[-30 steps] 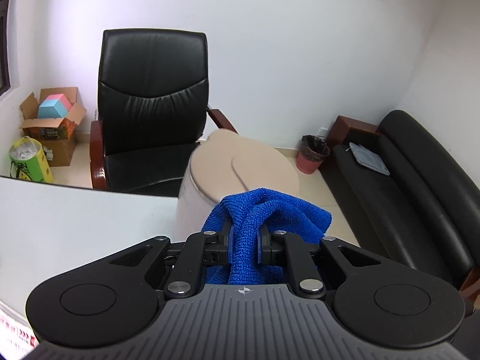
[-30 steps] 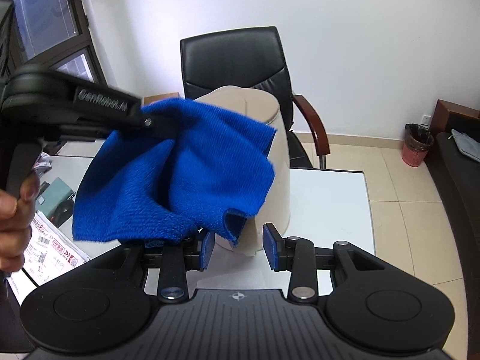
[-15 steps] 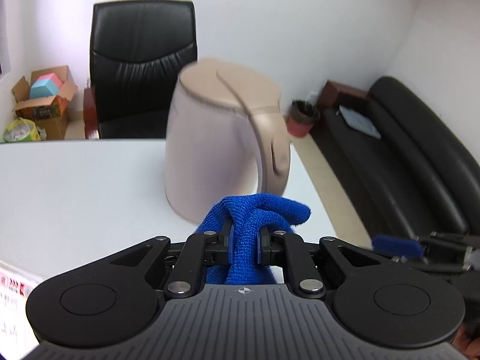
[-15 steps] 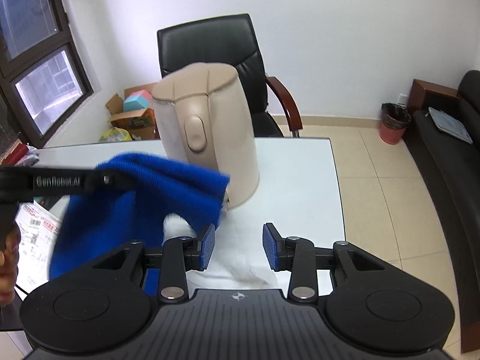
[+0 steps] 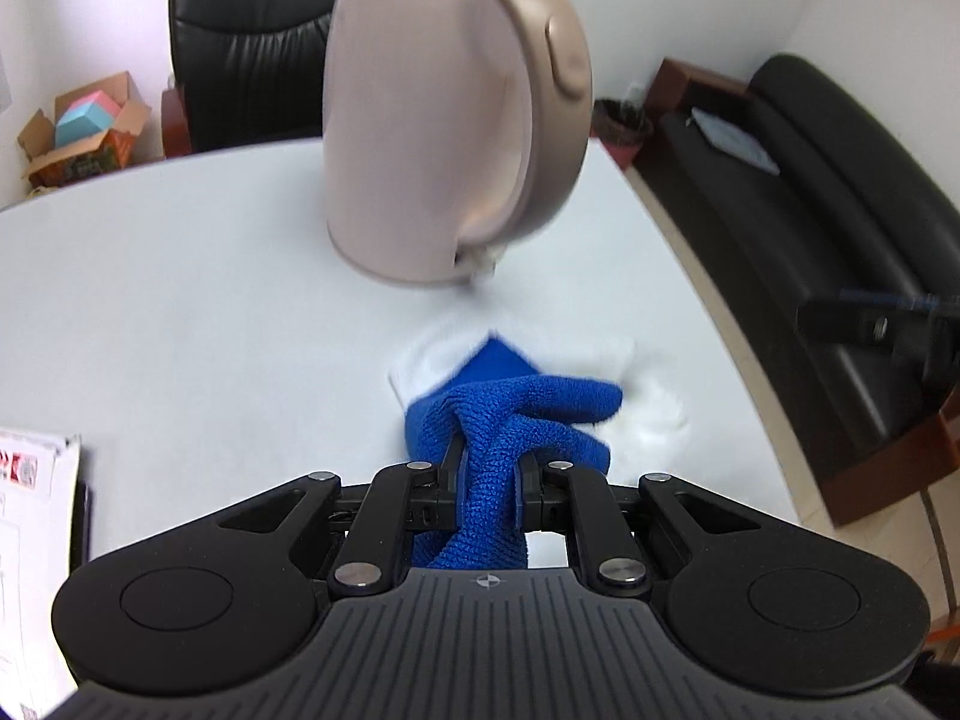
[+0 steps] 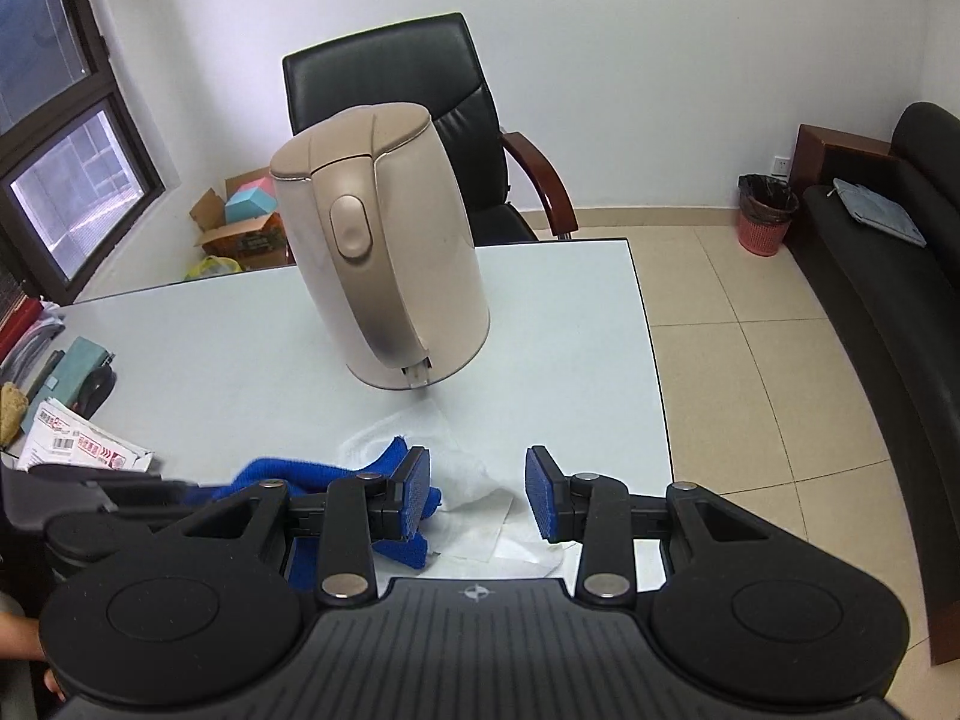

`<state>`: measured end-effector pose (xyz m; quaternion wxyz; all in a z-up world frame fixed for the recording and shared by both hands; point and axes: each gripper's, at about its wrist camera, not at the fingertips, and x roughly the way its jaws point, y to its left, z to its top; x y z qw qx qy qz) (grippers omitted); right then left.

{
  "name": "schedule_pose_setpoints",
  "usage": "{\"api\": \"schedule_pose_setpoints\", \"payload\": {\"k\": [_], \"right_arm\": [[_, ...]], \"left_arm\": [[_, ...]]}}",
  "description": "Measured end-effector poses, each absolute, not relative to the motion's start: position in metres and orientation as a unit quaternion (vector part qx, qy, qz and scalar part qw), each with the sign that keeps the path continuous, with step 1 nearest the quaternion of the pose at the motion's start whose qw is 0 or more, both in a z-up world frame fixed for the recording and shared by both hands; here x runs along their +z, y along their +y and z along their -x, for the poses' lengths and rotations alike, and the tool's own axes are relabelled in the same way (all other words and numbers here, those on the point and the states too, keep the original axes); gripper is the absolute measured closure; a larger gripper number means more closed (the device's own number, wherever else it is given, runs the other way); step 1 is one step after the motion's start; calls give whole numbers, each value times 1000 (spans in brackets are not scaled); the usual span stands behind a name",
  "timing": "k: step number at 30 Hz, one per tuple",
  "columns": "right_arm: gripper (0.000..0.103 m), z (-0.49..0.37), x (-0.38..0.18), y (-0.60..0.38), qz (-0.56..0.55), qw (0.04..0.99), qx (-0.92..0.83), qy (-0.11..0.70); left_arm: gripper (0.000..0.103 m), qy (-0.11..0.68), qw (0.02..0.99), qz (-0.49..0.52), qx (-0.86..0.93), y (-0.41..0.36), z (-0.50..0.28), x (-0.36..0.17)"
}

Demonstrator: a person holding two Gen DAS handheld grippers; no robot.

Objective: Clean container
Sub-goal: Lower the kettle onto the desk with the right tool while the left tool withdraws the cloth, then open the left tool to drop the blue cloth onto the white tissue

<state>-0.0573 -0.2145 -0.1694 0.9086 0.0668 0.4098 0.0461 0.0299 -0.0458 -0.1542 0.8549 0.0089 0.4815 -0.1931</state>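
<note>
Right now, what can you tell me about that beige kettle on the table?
The kettle is a tall, smooth beige jug that looks like plastic, wider at the base. Its lid is shut, and a darker tan handle runs down the side facing the right camera, with an oval button near its top. It stands upright on the white table, in front of a black office chair. Neither tool touches it; a crumpled white tissue lies just in front of its base.
</note>
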Motion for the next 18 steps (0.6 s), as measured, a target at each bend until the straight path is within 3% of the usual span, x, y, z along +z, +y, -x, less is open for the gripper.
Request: {"api": "schedule_pose_setpoints", "payload": {"k": [18], "right_arm": [[65,76,-178,-201,-74,905,51,416]], "left_arm": [[86,490,848,6,-201,-41,4,-149]]}}
